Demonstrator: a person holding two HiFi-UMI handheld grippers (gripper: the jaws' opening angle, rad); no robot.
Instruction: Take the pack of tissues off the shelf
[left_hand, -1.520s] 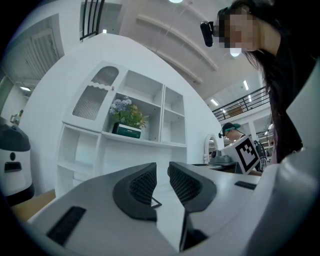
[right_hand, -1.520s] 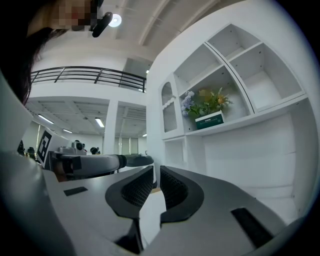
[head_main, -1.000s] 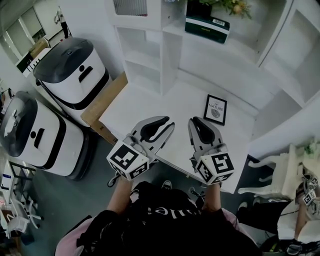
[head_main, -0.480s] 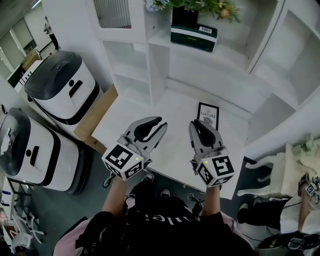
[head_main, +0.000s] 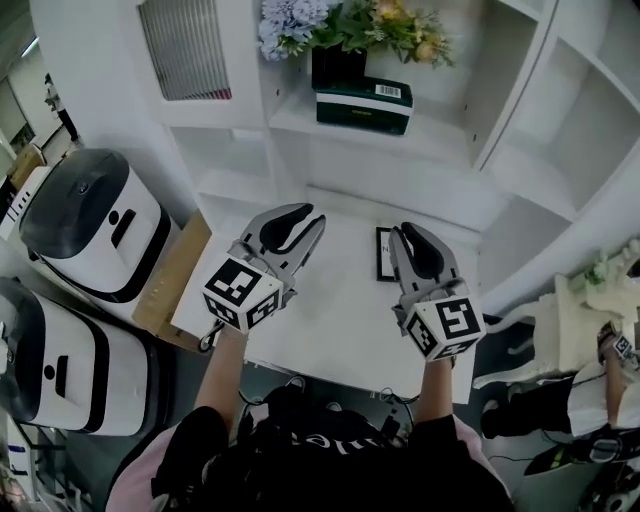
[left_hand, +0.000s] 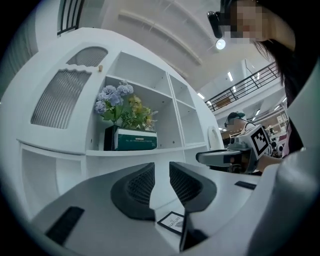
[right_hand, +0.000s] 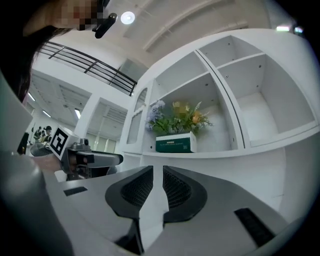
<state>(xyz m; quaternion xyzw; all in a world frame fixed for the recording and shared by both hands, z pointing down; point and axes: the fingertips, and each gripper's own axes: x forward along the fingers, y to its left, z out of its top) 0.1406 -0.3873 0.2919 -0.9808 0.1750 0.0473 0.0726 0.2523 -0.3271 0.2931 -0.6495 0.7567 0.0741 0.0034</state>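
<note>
The tissues sit on the shelf at the top centre of the head view, just in front of the flowers. Lower down, over the white table and well apart from the pack, the left gripper and right gripper each have their jaws drawn together, holding nothing. A small framed card lies on the table between them.
</note>
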